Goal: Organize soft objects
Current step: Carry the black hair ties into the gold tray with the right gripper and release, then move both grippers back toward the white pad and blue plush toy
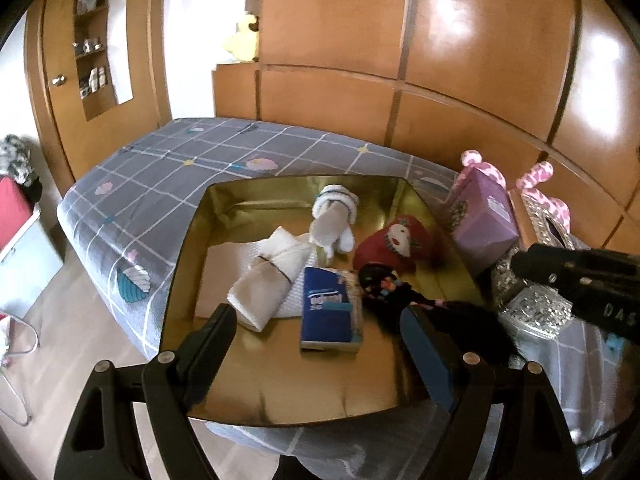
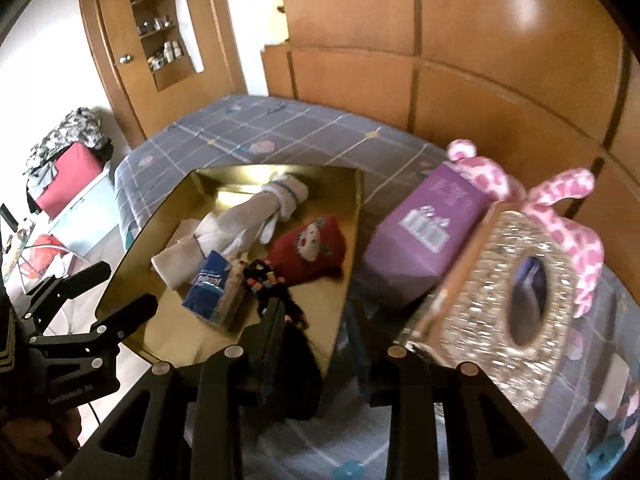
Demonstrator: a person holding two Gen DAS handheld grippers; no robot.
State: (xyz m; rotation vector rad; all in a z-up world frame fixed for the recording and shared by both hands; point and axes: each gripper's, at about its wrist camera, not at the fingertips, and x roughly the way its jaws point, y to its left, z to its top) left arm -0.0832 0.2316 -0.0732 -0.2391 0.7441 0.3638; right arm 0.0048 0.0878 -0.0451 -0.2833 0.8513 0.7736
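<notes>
A gold tray (image 1: pixel 280 392) lies on the bed. In it are a rolled pair of white socks (image 1: pixel 334 220), a folded white cloth (image 1: pixel 272 272), a blue tissue pack (image 1: pixel 330 312), a red cartoon-cat sock (image 1: pixel 396 242) and a black patterned sock (image 1: pixel 384 284) whose dark tail drapes toward the tray's right rim. My left gripper (image 1: pixel 318 316) hovers open over the tray's near side with nothing between its fingers. My right gripper (image 2: pixel 316 308) stands over the tray's right rim, jaws slightly apart and empty; the black sock (image 2: pixel 268 280) lies beside its left finger (image 2: pixel 272 332).
Right of the tray stand a purple box (image 2: pixel 424 236), a glittery silver tissue box (image 2: pixel 508 292) and a pink spotted plush toy (image 2: pixel 568 216). The bed (image 1: pixel 192 156) has a grey checked sheet. Wooden wardrobe doors (image 1: pixel 440 60) rise behind; floor lies to the left.
</notes>
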